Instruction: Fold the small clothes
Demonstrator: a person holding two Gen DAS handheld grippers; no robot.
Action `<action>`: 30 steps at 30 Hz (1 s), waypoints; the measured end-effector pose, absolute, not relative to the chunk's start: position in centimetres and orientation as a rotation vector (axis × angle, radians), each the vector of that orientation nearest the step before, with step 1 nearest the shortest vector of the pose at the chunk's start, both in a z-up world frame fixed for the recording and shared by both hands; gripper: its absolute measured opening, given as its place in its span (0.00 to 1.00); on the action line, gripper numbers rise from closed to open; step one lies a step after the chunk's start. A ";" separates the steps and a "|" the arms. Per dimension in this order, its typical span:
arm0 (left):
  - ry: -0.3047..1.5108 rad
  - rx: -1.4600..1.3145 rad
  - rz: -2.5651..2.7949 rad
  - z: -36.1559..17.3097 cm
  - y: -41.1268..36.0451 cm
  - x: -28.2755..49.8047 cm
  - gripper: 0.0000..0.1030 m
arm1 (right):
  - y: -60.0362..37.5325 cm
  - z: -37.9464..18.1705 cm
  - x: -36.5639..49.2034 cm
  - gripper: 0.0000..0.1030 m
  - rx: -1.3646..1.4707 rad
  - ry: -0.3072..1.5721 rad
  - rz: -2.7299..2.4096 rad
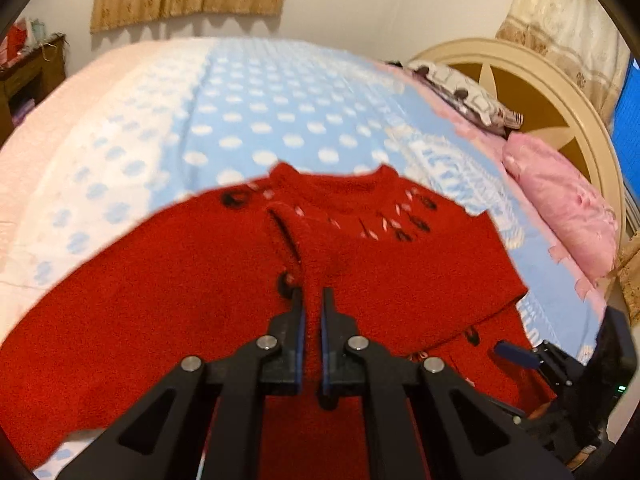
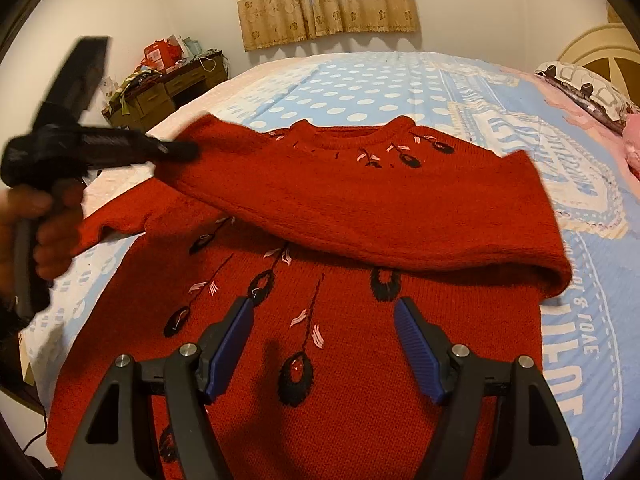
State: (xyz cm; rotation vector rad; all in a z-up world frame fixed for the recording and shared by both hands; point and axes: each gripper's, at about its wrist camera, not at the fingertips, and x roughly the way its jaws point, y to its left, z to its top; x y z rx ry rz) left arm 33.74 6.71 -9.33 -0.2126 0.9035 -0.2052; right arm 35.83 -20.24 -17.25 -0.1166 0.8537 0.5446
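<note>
A red knit sweater [image 2: 360, 360] with black and pink embroidery lies flat on the bed, neck toward the far side. One sleeve [image 2: 360, 216] is laid across its chest. My left gripper [image 1: 312, 294] is shut on a raised ridge of the red knit. In the right wrist view the left gripper [image 2: 178, 150] pinches the end of that sleeve at the left, lifted off the bed, with a hand [image 2: 44, 224] on its handle. My right gripper [image 2: 324, 306] hovers open over the sweater's body, and nothing is between its blue pads [image 2: 232, 340].
The bed carries a blue blanket with white dots [image 1: 260, 112]. A pink pillow [image 1: 560, 200] and a patterned pillow [image 1: 464, 96] lie by the cream round headboard [image 1: 560, 92] on the right. A cluttered dark desk [image 2: 160, 88] stands beyond the bed's left edge, under curtains [image 2: 324, 0].
</note>
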 end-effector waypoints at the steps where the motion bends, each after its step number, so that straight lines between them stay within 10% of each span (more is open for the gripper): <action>1: 0.897 -0.211 -0.196 -8.9 7.1 33.6 0.06 | -20.2 -17.3 35.8 0.71 -0.117 0.855 0.544; 18: 1.018 -0.301 -0.046 -15.7 11.2 32.8 0.06 | -19.9 -18.2 36.4 0.72 -0.117 0.899 0.537; 27: 0.970 -0.239 -0.002 -15.6 11.4 30.7 0.21 | -22.6 -15.0 35.7 0.72 -0.072 0.930 0.568; 30: 0.947 -0.192 0.025 -15.9 11.9 30.2 0.42 | -24.8 -13.1 36.5 0.72 -0.076 0.944 0.551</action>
